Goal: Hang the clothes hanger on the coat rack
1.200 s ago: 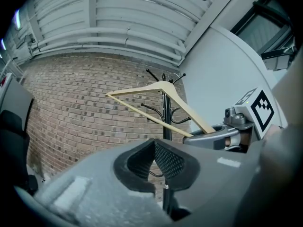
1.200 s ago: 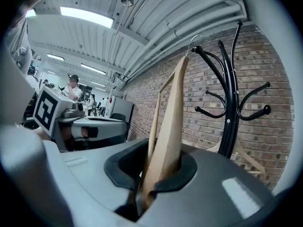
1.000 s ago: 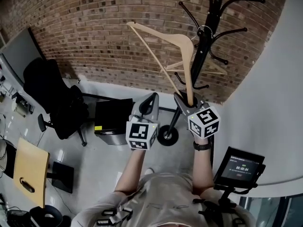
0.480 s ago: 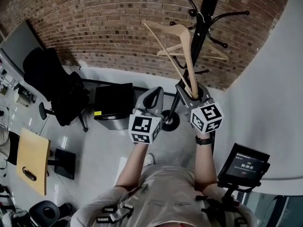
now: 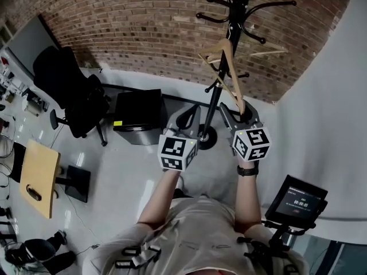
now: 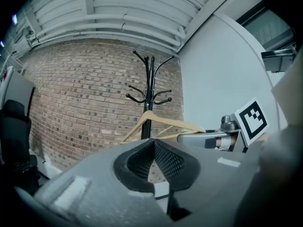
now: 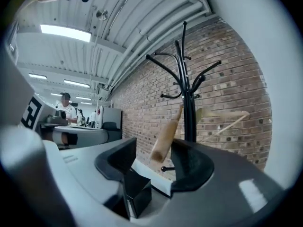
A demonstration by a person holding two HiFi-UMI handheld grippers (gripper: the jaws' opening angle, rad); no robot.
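Note:
A black coat rack [image 5: 238, 4] stands against the brick wall. A wooden clothes hanger [image 5: 225, 67] hangs tilted beside its pole, with the top of the hanger at the pole. The hanger's lower end [image 7: 165, 136] lies between the jaws of my right gripper [image 5: 238, 112], which are opening; the pads stand apart from the wood. A second, paler hanger [image 5: 269, 53] hangs behind the pole. My left gripper [image 5: 184, 119] is level to the left, shut and holding nothing. In the left gripper view the rack [image 6: 147, 89] and hanger [image 6: 161, 123] are straight ahead.
The rack's round base [image 5: 206, 137] sits on the floor below my grippers. A black office chair [image 5: 74, 96] and a black box [image 5: 137, 125] are at the left, with a wooden board [image 5: 39, 176] further left. A white wall and a tablet screen [image 5: 298, 199] are on the right.
Both grippers have come lower and back from the rack. The hanger has swung in against the pole, and the right jaws have spread apart off its lower end.

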